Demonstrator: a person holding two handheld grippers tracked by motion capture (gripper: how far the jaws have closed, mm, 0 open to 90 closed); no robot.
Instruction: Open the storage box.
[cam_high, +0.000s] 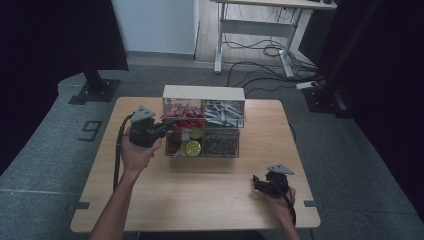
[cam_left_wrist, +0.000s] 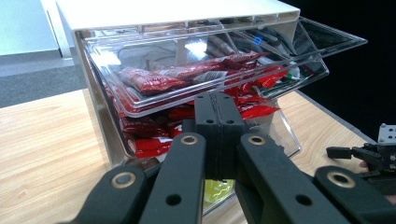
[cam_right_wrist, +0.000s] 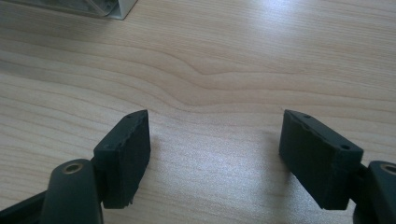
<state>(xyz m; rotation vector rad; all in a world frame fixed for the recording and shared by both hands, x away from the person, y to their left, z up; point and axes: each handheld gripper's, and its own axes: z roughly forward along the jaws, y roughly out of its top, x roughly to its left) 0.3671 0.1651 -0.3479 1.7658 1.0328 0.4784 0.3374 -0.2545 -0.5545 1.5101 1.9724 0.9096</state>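
Left gripper (cam_left_wrist: 219, 135), jaws pressed together with nothing between, noses against the tilted-out clear plastic drawer (cam_left_wrist: 140, 100) of red sachets (cam_left_wrist: 149, 81) in the white-topped organiser (cam_high: 203, 92), likely pushing it closed. Right gripper (cam_right_wrist: 215, 154) rests wide open and empty on the wooden surface (cam_right_wrist: 210, 56), well apart.

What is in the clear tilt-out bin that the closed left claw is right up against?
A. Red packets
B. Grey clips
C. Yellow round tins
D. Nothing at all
A: the left gripper view shows the shut left claw at the front of the tilted-open clear bin, which is packed with red packets; the high view also shows red in that upper left bin.
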